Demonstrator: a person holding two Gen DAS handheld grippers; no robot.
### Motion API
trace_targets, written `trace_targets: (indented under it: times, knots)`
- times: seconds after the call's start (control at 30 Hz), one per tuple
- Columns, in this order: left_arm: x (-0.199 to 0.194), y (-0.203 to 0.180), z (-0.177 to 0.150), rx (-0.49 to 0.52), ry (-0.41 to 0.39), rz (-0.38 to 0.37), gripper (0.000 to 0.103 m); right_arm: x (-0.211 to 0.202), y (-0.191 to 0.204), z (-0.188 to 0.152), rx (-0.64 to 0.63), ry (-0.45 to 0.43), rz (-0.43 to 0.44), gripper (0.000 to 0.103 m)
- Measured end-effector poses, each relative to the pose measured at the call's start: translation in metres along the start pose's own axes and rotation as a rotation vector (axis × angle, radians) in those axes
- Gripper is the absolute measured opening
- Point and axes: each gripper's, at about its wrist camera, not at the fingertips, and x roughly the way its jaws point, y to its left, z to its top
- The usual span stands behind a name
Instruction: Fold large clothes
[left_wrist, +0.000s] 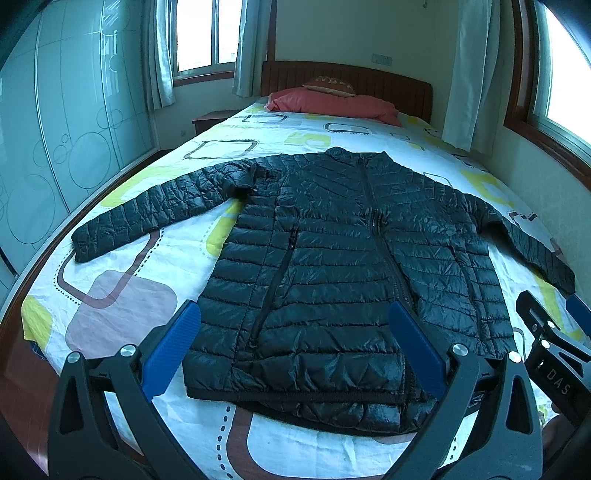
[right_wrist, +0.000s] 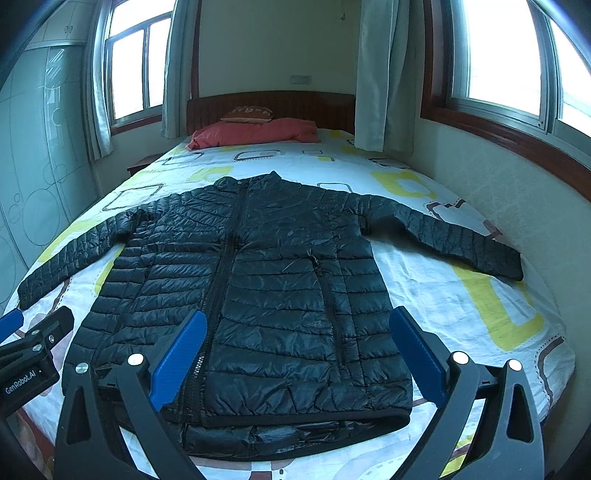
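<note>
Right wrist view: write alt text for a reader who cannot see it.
A black quilted puffer jacket lies flat, front up and zipped, sleeves spread, on a bed with a patterned sheet. The open right gripper hovers over its hem; the left gripper shows at the left edge. A red pillow lies by the headboard.

What I can count on the bed

I see one black puffy jacket (left_wrist: 332, 258) with two long sleeves, on one bed (left_wrist: 122, 306). I hold two grippers, my left gripper (left_wrist: 295, 347) and my right gripper (right_wrist: 297, 350), each with two blue fingers (left_wrist: 171, 350). There are two pillows, one red pillow (left_wrist: 332, 105) and one brown pillow (left_wrist: 328, 85).
</note>
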Motion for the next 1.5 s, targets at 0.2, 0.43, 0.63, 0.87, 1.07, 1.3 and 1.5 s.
trace_targets:
  times: [0.2, 0.43, 0.63, 0.87, 1.07, 1.3, 1.5]
  knots:
    - [0.013, 0.005, 0.005, -0.019, 0.006, -0.001, 0.101, 0.009, -0.003, 0.0, 0.017, 0.012, 0.002, 0.098]
    - [0.053, 0.025, 0.019, -0.074, 0.065, 0.004, 0.101, 0.039, -0.028, 0.007, 0.088, 0.051, 0.026, 0.098]
    - [0.103, 0.081, 0.033, -0.195, 0.098, 0.131, 0.101, 0.078, -0.092, 0.015, 0.21, 0.042, -0.036, 0.098]
    - [0.167, 0.171, 0.028, -0.369, 0.2, 0.342, 0.066, 0.131, -0.201, 0.011, 0.424, 0.089, -0.129, 0.053]
    - [0.194, 0.226, 0.018, -0.476, 0.246, 0.495, 0.057, 0.168, -0.316, -0.007, 0.761, 0.03, -0.117, 0.073]
    - [0.202, 0.247, 0.008, -0.57, 0.208, 0.581, 0.092, 0.203, -0.408, -0.033, 1.088, -0.077, -0.07, 0.073]
    - [0.211, 0.247, 0.0, -0.554, 0.205, 0.629, 0.098, 0.222, -0.444, -0.029, 1.159, -0.207, -0.087, 0.074]
